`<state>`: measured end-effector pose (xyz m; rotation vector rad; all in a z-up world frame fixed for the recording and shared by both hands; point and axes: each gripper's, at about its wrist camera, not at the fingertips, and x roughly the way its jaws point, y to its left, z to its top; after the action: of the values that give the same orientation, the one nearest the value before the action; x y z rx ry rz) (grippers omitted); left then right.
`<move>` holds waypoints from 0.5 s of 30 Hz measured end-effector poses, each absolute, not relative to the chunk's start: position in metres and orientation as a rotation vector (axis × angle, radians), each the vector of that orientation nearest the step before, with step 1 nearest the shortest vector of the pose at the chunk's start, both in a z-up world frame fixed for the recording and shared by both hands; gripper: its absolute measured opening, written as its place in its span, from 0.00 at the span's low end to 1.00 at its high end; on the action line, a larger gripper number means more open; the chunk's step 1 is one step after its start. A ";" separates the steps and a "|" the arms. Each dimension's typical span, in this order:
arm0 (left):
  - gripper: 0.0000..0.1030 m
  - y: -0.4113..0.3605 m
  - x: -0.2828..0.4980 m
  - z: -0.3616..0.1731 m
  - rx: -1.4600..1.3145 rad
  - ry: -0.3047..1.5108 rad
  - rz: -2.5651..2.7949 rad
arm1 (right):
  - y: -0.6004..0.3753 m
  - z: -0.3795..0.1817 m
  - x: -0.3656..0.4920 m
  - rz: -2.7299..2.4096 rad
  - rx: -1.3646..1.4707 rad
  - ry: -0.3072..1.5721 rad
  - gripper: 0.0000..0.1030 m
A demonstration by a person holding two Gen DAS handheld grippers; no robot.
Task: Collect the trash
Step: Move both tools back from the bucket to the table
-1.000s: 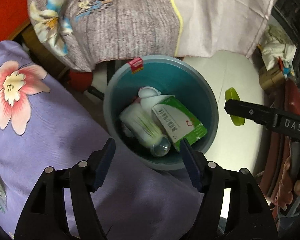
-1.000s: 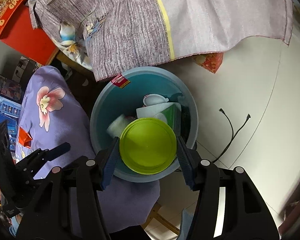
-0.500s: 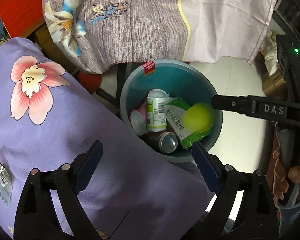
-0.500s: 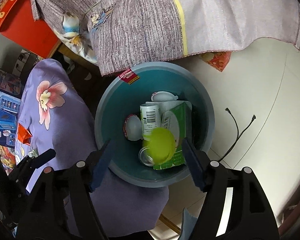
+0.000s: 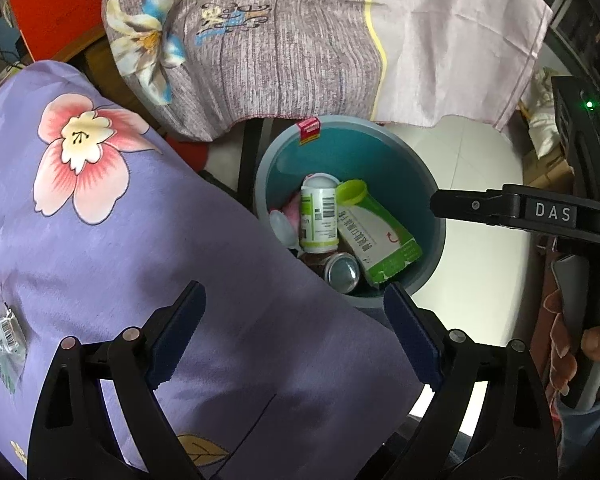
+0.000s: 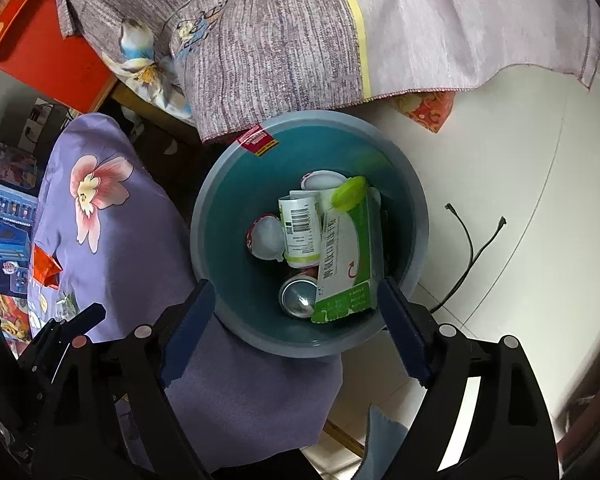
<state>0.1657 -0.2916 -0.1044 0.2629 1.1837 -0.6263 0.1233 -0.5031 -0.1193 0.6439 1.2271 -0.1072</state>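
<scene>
I am looking down into the teal bin (image 6: 212, 216) through both cameras. My right gripper (image 6: 296, 320) is hanging over its near rim with the jaws spread and nothing between them; they have just been opening. The green lid (image 6: 350, 192) is lying inside the bin, resting on the top end of the green and white carton (image 6: 346, 264). Beside the carton are lying a white bottle (image 6: 300, 228) with a barcode and a metal can (image 6: 298, 298). My left gripper (image 5: 296, 336) is hovering over the purple flowered cloth (image 5: 100, 240), just beside the bin (image 5: 412, 184), its jaws spread wide and empty. A hand (image 5: 596, 344) is gripping the right tool's handle.
</scene>
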 end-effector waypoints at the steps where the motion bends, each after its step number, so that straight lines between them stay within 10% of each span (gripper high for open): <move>1: 0.88 -0.289 0.165 -0.103 0.260 1.181 -0.626 | -0.501 -0.118 0.123 -0.107 0.642 1.227 0.78; 15: 0.89 -0.225 0.159 -0.081 0.187 1.132 -0.594 | -0.442 -0.081 0.132 -0.083 0.560 1.208 0.82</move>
<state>0.1588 -0.2253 -0.0811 0.1867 1.1324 -0.5938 0.1319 -0.4424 -0.0807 0.5601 1.2082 -0.0827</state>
